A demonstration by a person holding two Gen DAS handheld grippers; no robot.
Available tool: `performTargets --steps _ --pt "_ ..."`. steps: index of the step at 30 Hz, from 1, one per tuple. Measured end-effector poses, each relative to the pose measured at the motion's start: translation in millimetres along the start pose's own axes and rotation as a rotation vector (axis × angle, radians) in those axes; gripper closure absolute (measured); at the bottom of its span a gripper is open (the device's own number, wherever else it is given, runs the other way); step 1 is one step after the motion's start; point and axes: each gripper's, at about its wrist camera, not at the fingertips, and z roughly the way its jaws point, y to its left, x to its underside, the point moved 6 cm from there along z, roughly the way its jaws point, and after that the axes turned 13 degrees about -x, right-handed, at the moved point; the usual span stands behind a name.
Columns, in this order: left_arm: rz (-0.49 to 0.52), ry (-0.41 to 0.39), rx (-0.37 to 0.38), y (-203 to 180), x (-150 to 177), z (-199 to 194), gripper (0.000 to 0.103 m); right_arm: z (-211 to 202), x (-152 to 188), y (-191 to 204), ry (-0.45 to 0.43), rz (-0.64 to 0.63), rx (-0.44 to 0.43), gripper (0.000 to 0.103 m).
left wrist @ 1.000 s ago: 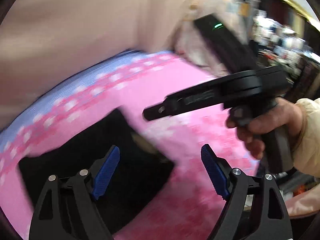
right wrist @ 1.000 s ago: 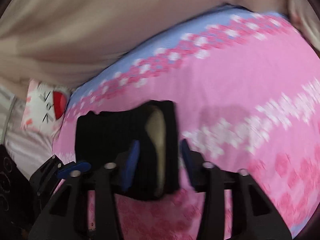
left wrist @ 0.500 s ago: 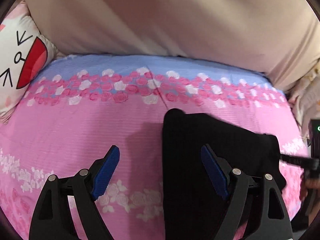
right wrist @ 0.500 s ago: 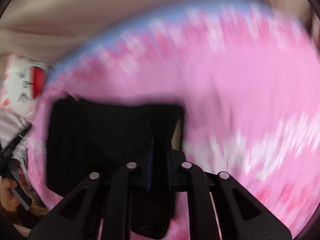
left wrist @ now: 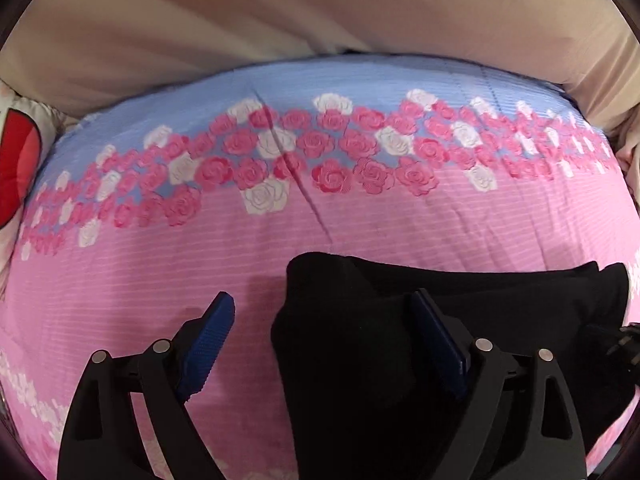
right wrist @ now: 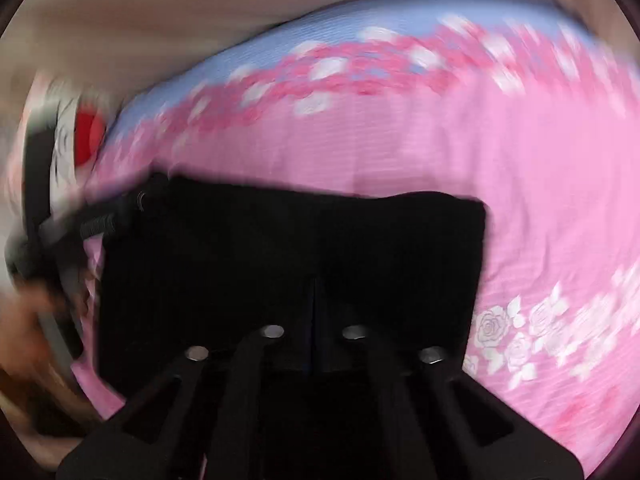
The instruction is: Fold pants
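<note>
Both wrist views steeply down, pants shared

A: Items obscured, right wrist view?
B: The whole view is motion-smeared. Bedspread: roses streaked. Left gripper and the hand holding it: smeared at the left edge, shape barely legible. Black pants: folds unreadable; the right gripper hides their near edge.

A: Left wrist view?
B: Pants: cut off by the bottom edge. Cushion: mostly outside the frame, only a red patch showing. Right gripper: a sliver at the right edge.
</note>
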Motion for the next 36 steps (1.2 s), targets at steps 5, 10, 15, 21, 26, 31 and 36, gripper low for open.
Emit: performTargets --steps 5,10,15,21,26,31,36 --pt "-0.042 0.006 0.015 5.6 1.6 9.9 0.008 1.5 -13.0 30.9 0.005 -0.217 0.067 0.088" --pt "-0.204 -0.053 0.098 44.2 -6.8 -22.0 0.011 -31.0 -16.2 23.7 -0.051 -0.122 0.075 0.093" --pt "-0.194 -0.157 0.119 80.1 29.1 -74.6 0.011 -14.9 -34.1 91.7 0.055 -0.266 -0.076 0.093" --pt "0.014 -0.115 0.125 39.3 107.4 -94.7 0.011 71.5 -70.9 141.6 0.248 -0.318 -0.115 0.093" --pt "0.136 -0.097 0.113 2.2 140.7 -94.1 0.011 140.3 -61.9 176.9 0.443 -0.419 -0.019 0.092" --pt "0.152 -0.064 0.144 -10.5 146.8 -81.3 0.011 170.0 -58.5 176.3 0.475 -0.498 0.246 0.032" --pt "0.162 -0.039 0.174 -14.9 146.2 -71.1 0.01 178.2 -50.8 172.9 0.523 -0.448 0.136 0.082"
